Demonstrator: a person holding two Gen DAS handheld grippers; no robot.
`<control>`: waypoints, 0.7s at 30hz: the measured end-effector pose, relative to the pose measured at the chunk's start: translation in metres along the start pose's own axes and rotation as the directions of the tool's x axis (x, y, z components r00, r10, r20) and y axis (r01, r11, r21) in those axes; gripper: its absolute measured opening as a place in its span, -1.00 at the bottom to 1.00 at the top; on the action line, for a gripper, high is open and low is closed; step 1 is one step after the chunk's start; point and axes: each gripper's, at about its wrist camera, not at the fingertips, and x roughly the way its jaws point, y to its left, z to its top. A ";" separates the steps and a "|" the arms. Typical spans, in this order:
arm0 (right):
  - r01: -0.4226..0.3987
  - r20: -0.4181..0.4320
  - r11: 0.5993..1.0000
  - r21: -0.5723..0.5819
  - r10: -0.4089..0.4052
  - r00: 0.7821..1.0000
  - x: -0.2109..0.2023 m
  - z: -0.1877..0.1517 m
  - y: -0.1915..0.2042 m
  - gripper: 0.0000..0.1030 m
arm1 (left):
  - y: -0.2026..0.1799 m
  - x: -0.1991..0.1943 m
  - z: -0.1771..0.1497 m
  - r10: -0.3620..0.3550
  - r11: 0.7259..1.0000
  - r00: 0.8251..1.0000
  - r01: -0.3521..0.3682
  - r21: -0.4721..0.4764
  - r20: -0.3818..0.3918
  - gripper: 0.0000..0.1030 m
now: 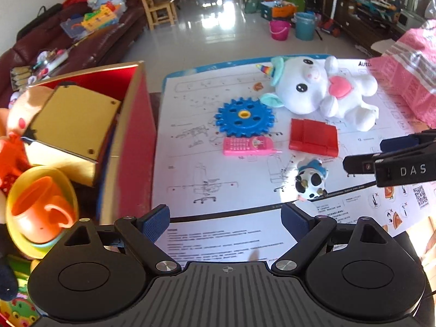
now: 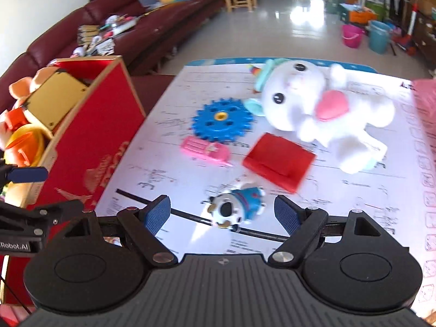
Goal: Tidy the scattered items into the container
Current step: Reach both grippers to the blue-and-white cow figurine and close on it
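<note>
A: Where are the toys?
B: The cow figurine (image 2: 236,209) lies just ahead of the right gripper (image 2: 222,214), whose jaws stand wide with nothing gripped. Beyond it are the pink toy phone (image 2: 205,149), blue gear (image 2: 222,122), red block (image 2: 279,160) and plush unicorn (image 2: 313,109).
A: And the other one?
B: The left gripper (image 1: 226,219) is wide and empty too, with the red box (image 1: 130,141) at its left.

box (image 1: 136,136) left of my paper sheet (image 1: 190,163) on the tabletop | gear (image 1: 244,117) behind toy phone (image 1: 249,145) | block (image 1: 313,137) right of phone | plush unicorn (image 1: 321,87) behind block | cow figure (image 1: 310,181) nearest me | cup (image 1: 41,209) in box
</note>
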 end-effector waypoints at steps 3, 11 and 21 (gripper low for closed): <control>0.046 -0.026 0.997 0.068 -0.045 0.999 0.011 -0.006 -0.021 0.67 | -0.024 0.030 0.000 -0.006 0.999 1.000 0.007 0.039 -0.029 0.85; 0.063 -0.118 0.974 0.216 -0.038 0.992 0.043 -0.010 -0.041 0.69 | -0.057 0.079 -0.005 -0.119 0.989 0.992 0.123 0.077 -0.046 0.85; 0.049 -0.167 0.945 0.323 0.006 0.986 0.069 0.001 -0.049 0.70 | -0.060 0.107 0.004 -0.192 0.977 0.978 0.198 0.081 -0.078 0.85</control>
